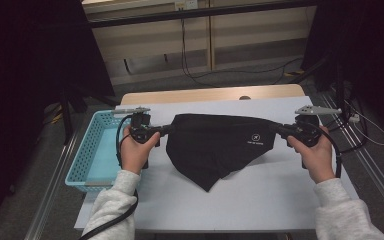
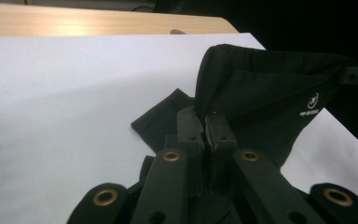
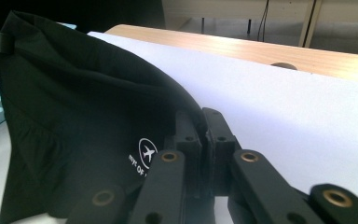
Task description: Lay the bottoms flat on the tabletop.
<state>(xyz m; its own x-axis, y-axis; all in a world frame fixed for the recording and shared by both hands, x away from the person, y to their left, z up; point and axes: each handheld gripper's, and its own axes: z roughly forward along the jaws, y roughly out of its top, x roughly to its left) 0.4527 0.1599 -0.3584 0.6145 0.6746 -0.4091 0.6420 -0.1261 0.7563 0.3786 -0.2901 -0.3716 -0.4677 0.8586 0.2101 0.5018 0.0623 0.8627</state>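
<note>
holding a black garment [image 1: 215,145] stretched between us, left gripper [image 1: 166,129] clamped on its left edge, right gripper [image 1: 279,130] clamped on its right edge, blue basket [image 1: 87,150] at far left, white table sheet [image 1: 230,200] beneath

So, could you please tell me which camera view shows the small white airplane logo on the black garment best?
The right gripper view: the airplane logo appears large and sharp there, a plane in a circle above lettering partly hidden by that tool. The left gripper view shows the logo smaller and slanted; the high view shows it as a tiny mark on the black garment.

Wood table [image 1: 215,93] w/ white sheet [image 1: 240,200], grey floor [image 1: 30,200], dark surrounds
</note>
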